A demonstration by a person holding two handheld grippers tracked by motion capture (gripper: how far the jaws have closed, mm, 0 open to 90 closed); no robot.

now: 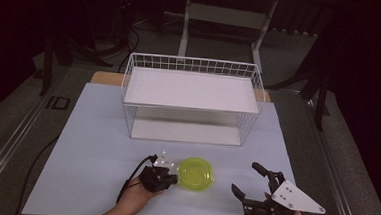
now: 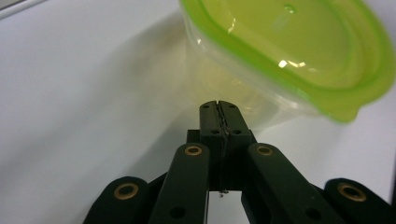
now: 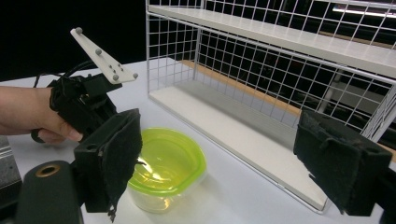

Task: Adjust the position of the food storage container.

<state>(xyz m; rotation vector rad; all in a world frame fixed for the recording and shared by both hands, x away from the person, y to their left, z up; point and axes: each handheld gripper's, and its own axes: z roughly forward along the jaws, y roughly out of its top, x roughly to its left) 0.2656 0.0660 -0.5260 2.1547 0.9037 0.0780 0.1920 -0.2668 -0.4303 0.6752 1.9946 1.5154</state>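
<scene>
A round, translucent plastic bowl point(image 1: 196, 174) with a lime-green rim sat on the smooth white desk point(image 1: 91, 146), near the front edge and just before a white wire-grid rack point(image 1: 191, 98) with two flat shelves. The left claw point(image 1: 170, 178) lay at the bowl's left side, its black jaws pressed tight together with nothing between them (in the left gripper view the tips point(image 2: 218, 112) pointed at the clear wall under the rim; whether they touched it could not be told). The right claw point(image 1: 249, 180) stood spread wide, well apart from the bowl on its right, its jaws faced with rough black padding point(image 3: 122, 154), a grey three-cornered plate point(image 1: 297, 196) on top.
</scene>
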